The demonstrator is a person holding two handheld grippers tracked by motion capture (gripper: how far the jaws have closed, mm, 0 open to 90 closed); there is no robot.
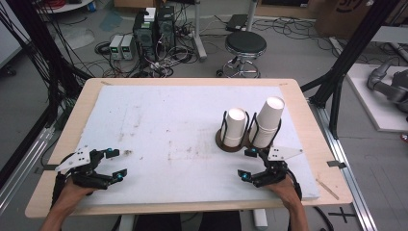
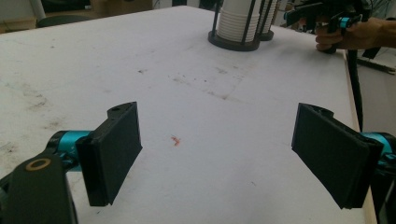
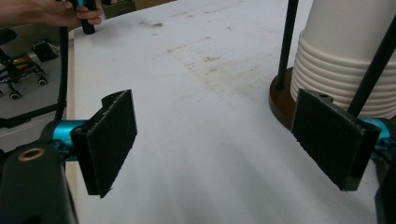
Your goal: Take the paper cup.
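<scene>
the right gripper [image 1: 248,165] rests with jaws spread and empty just beside the cup holder [image 1: 239,143], whose paper cup stacks [image 1: 235,126] stand upright. the left gripper [image 1: 114,163], also spread, sits well apart from the holder.

We see matt white paper cups [image 1: 235,126] in a dark wood-look base [image 3: 280,100] with thin black metal rods; scuffed matt white board [image 1: 168,125] on pale wood table [image 1: 308,120].

No text, label or number can be read anywhere.
</scene>
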